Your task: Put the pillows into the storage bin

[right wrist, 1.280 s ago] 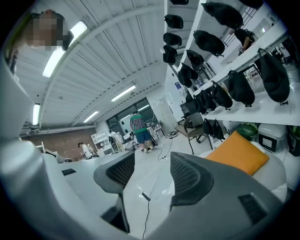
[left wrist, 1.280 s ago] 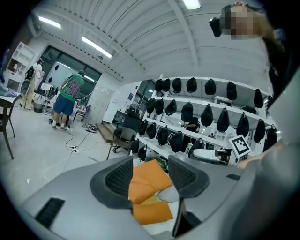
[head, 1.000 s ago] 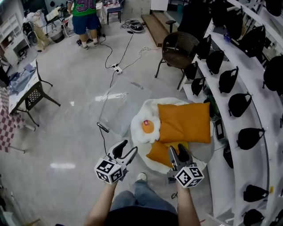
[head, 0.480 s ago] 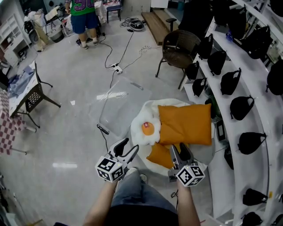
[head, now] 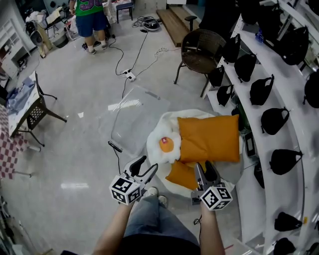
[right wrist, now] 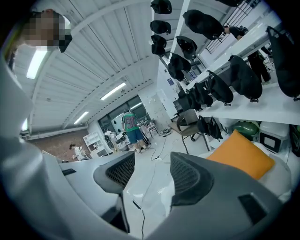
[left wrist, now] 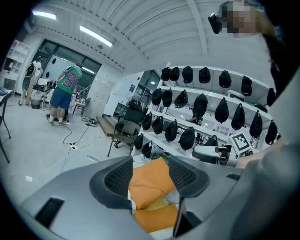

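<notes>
Three pillows lie in a heap on the floor: a large orange pillow (head: 208, 138), a white fried-egg pillow (head: 164, 144) to its left, and a smaller orange pillow (head: 180, 174) in front. A clear plastic storage bin (head: 137, 119) stands on the floor just left of them. My left gripper (head: 146, 165) hangs in the air in front of the egg pillow; its jaws are opening with nothing between them. In the left gripper view (left wrist: 150, 171) the orange pillows (left wrist: 151, 180) show beyond the gap. My right gripper (head: 204, 167) is open and empty above the small orange pillow.
White shelves (head: 286, 144) with black bags run along the right. A dark wicker chair (head: 199, 50) stands behind the pillows. Cables and a power strip (head: 130, 75) cross the floor. A black folding chair (head: 42, 107) is at the left. A person in a green top (head: 89, 15) stands far back.
The holder's leg and shoe have stepped forward under the grippers. Both grippers stay at about the same place before the pillows, the view shifting slightly.
</notes>
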Action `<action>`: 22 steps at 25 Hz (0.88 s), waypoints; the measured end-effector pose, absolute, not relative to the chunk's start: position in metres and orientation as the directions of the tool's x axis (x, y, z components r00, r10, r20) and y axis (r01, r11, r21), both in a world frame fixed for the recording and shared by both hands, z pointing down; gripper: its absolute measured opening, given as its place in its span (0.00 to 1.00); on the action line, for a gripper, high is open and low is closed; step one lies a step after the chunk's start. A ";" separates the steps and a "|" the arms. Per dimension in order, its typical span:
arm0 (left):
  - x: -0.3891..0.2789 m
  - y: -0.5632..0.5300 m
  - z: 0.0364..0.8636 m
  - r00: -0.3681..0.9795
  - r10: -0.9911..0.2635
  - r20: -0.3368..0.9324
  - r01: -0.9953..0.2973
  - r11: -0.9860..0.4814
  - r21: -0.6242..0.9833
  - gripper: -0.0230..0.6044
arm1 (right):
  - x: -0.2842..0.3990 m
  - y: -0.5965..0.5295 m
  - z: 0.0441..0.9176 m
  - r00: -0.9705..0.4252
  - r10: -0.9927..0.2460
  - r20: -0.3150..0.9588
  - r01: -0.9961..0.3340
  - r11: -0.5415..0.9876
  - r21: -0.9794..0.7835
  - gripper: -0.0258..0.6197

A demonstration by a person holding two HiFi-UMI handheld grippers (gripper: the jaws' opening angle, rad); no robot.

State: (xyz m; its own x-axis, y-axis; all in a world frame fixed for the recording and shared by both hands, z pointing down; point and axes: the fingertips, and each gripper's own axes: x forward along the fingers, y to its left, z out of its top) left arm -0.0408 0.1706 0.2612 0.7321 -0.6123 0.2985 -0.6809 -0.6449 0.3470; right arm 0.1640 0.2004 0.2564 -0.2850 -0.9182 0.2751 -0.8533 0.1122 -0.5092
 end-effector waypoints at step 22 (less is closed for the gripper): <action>0.060 0.136 0.446 0.804 -0.402 0.438 -0.572 -0.725 0.384 0.41 | 0.247 0.198 0.438 -0.167 -0.890 0.424 -0.851 -0.087 -0.518 0.38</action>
